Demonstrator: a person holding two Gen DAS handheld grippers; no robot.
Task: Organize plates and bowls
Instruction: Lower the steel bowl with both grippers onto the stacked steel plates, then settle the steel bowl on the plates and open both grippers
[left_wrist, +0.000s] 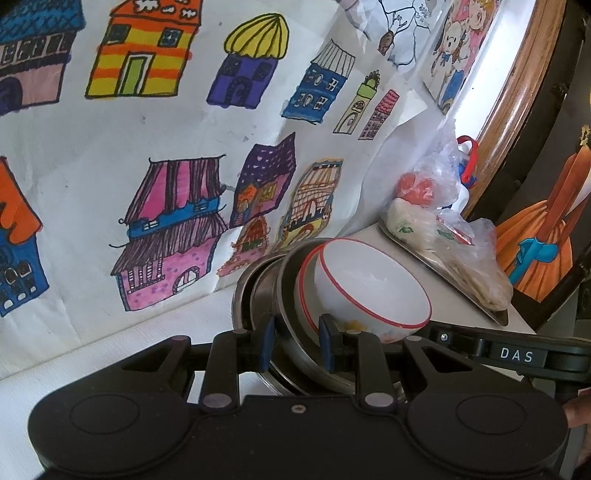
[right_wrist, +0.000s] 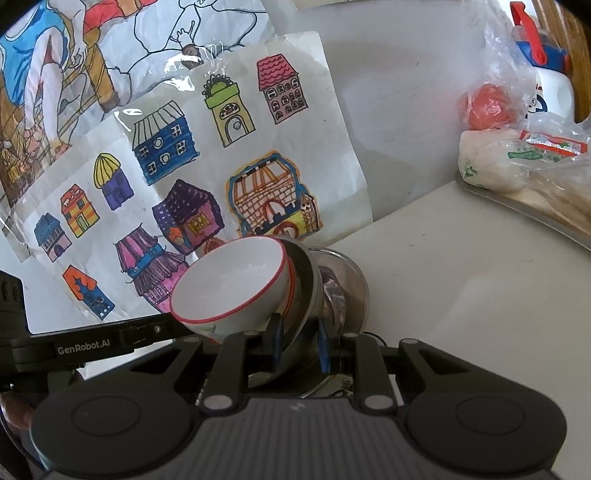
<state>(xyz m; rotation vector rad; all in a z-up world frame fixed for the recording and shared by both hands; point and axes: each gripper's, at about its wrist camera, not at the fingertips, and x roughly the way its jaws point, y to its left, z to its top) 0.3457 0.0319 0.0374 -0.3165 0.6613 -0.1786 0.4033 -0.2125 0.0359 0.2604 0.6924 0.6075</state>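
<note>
Left wrist view: the left claw (left_wrist: 297, 345), at lower centre, pinches the rim of a steel plate (left_wrist: 286, 295) between its blue pads. The plate stands tilted on edge, a white red-rimmed bowl (left_wrist: 369, 284) nested in it, mouth facing the upper right. A second steel plate (left_wrist: 245, 291) lies behind.

Right wrist view: the right claw (right_wrist: 299, 345) pinches the same plate (right_wrist: 308, 291) at its lower rim. The bowl (right_wrist: 236, 280) opens toward the upper left, above the white tabletop (right_wrist: 461, 277).

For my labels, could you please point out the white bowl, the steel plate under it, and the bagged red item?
white bowl (left_wrist: 369, 291), left wrist view, inner wall.
steel plate (right_wrist: 308, 291), right wrist view, rim.
bagged red item (right_wrist: 487, 105), right wrist view, centre.
</note>
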